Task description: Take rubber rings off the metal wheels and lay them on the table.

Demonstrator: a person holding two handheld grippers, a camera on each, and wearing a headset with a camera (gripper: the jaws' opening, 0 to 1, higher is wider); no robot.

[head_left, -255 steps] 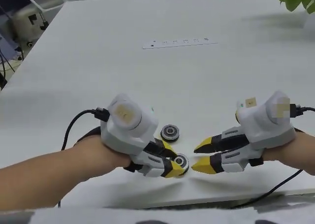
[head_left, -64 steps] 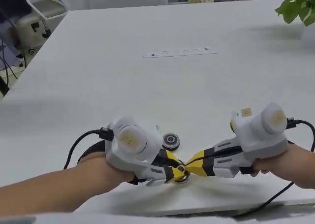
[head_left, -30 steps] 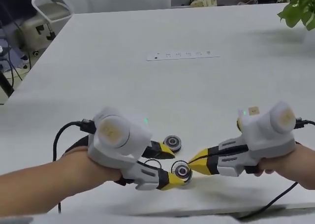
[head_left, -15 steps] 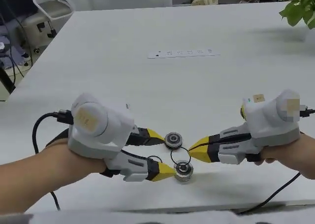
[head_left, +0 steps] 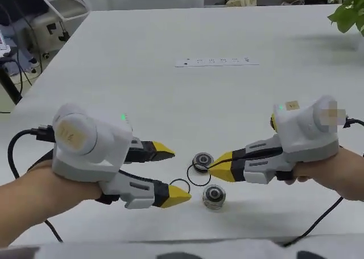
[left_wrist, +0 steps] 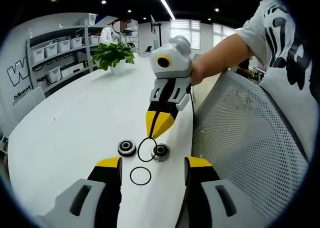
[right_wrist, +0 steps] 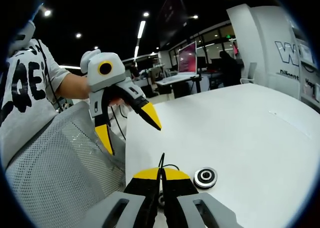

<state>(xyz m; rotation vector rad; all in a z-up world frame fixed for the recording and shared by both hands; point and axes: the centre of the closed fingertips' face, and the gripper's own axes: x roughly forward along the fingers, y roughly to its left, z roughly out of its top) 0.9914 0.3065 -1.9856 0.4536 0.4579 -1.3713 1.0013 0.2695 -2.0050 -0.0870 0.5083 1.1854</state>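
Thin black rubber ring (head_left: pixel 199 176), a slack loop, hangs pinched at my right gripper (head_left: pixel 212 168) tips; left gripper (head_left: pixel 178 175) jaws spread.

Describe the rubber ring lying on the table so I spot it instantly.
Near the front edge of the white table sit two metal wheels. The loose ring lies flat in front of the open left gripper; the other ring hangs pinched in the right gripper.

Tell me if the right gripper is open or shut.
Shut on a rubber ring: the right gripper has fingers together, ring hanging from the tips.
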